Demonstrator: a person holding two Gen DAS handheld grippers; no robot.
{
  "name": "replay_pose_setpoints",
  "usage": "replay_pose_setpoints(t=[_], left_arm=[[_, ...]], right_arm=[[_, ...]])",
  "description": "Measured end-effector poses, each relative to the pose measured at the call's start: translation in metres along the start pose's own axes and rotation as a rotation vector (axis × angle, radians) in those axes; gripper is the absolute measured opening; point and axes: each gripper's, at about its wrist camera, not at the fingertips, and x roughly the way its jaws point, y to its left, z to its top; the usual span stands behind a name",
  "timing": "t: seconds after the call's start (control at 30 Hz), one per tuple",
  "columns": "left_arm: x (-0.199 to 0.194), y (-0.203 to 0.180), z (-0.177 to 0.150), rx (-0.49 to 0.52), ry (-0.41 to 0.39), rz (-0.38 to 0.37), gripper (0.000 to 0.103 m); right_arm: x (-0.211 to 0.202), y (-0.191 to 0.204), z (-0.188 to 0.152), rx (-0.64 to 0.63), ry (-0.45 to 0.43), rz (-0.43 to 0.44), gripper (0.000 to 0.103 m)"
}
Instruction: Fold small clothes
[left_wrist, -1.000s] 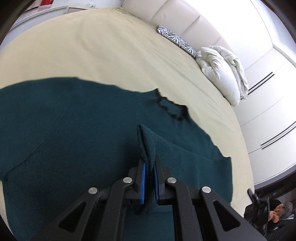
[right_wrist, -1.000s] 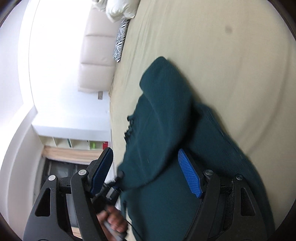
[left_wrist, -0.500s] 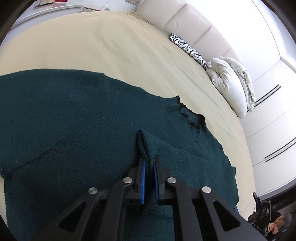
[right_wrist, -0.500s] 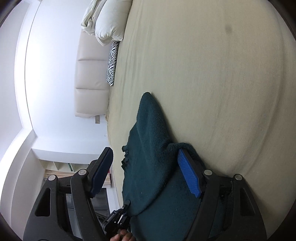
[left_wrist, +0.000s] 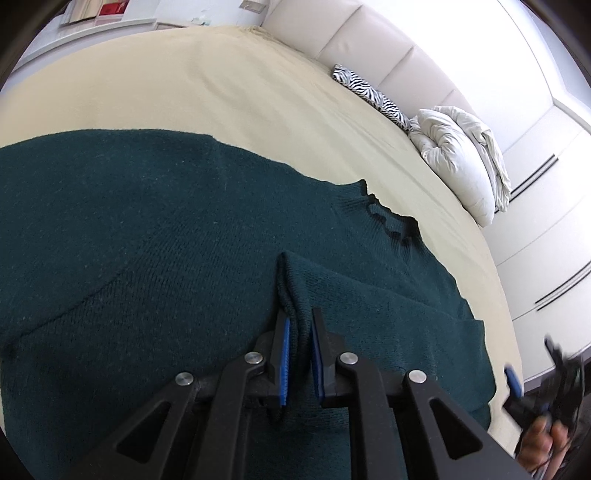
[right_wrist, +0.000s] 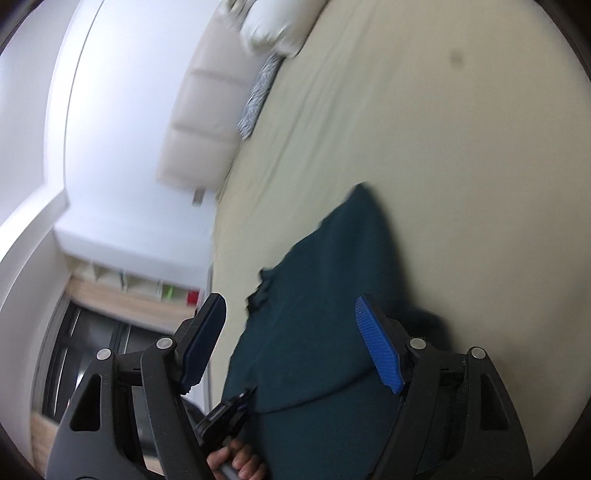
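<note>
A dark green knit sweater (left_wrist: 147, 240) lies spread on the beige bed (left_wrist: 221, 81), its neckline (left_wrist: 388, 221) toward the right. One sleeve is folded across the body, and its cuff (left_wrist: 291, 273) stands up between the pads of my left gripper (left_wrist: 300, 321). Those jaws are opening and still touch the cuff. In the right wrist view the sweater (right_wrist: 314, 332) lies below and beyond my right gripper (right_wrist: 290, 301), which is open with nothing between its fingers. A hand holding the left gripper (right_wrist: 229, 410) shows at the bottom.
A white duvet (left_wrist: 461, 155) and a zebra pillow (left_wrist: 369, 92) lie along the padded headboard (left_wrist: 369, 37). White wardrobe doors (left_wrist: 546, 221) stand to the right. A shelf unit (right_wrist: 140, 291) is beyond the bed's left edge. Bare beige sheet (right_wrist: 443, 147) stretches past the sweater.
The left gripper has sunk with the cuff onto the sweater's body and its pads have parted slightly. The right gripper has lifted away from the fold it straddled and rolled.
</note>
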Motion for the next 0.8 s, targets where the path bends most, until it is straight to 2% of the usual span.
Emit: replay_pose_setpoints(t=[0.07,0.13,0.17,0.2,0.3,0.37,0.43,0.47,0.53,0.57,0.6,0.63,0.67,0.7,0.73,0.8], left_arm=[[0.0,0.002,-0.004,0.008,-0.016,-0.011,0.014],[0.001,0.005,-0.005,0.006,-0.023,-0.029,0.014],[0.001,0.007,-0.006,0.002,-0.024,-0.038,0.014],[0.001,0.009,-0.006,-0.003,-0.024,-0.047,0.014],[0.002,0.013,-0.008,-0.006,-0.031,-0.062,0.014],[0.001,0.013,-0.009,-0.003,-0.039,-0.062,0.014],[0.001,0.014,-0.01,0.001,-0.043,-0.06,0.014],[0.001,0.014,-0.01,0.001,-0.044,-0.06,0.014],[0.001,0.014,-0.011,0.002,-0.047,-0.064,0.014],[0.001,0.015,-0.012,0.002,-0.049,-0.064,0.014],[0.001,0.015,-0.013,0.004,-0.052,-0.064,0.014],[0.001,0.015,-0.013,0.006,-0.055,-0.066,0.014],[0.002,0.015,-0.013,0.009,-0.056,-0.065,0.014],[0.001,0.015,-0.013,0.009,-0.058,-0.066,0.014],[0.001,0.015,-0.013,0.007,-0.059,-0.068,0.014],[-0.001,0.017,-0.013,0.0,-0.063,-0.076,0.014]], right_arm=[[0.028,0.006,0.017,-0.023,0.078,0.007,0.073],[0.043,-0.012,0.016,0.029,0.145,-0.057,0.071],[0.049,-0.028,0.015,0.045,0.173,-0.102,0.062],[0.04,-0.041,0.005,0.019,0.162,-0.104,0.057],[0.026,-0.042,0.011,-0.026,0.169,-0.067,0.055],[0.015,-0.038,0.02,-0.027,0.154,-0.082,0.059],[0.01,-0.025,0.041,-0.072,0.102,-0.09,0.063],[-0.005,-0.024,0.019,-0.082,0.094,-0.077,0.065],[0.007,-0.013,0.037,-0.074,0.096,-0.043,0.065],[0.006,-0.001,0.03,-0.07,0.106,-0.014,0.068],[0.014,-0.001,0.036,-0.056,0.118,-0.004,0.07],[0.025,-0.009,0.041,-0.028,0.13,-0.021,0.074],[0.036,-0.021,0.04,0.008,0.147,-0.085,0.071],[0.046,-0.036,0.039,0.031,0.161,-0.098,0.065],[0.042,-0.044,0.037,0.016,0.142,-0.067,0.058],[0.035,-0.043,0.036,0.01,0.15,-0.062,0.06]])
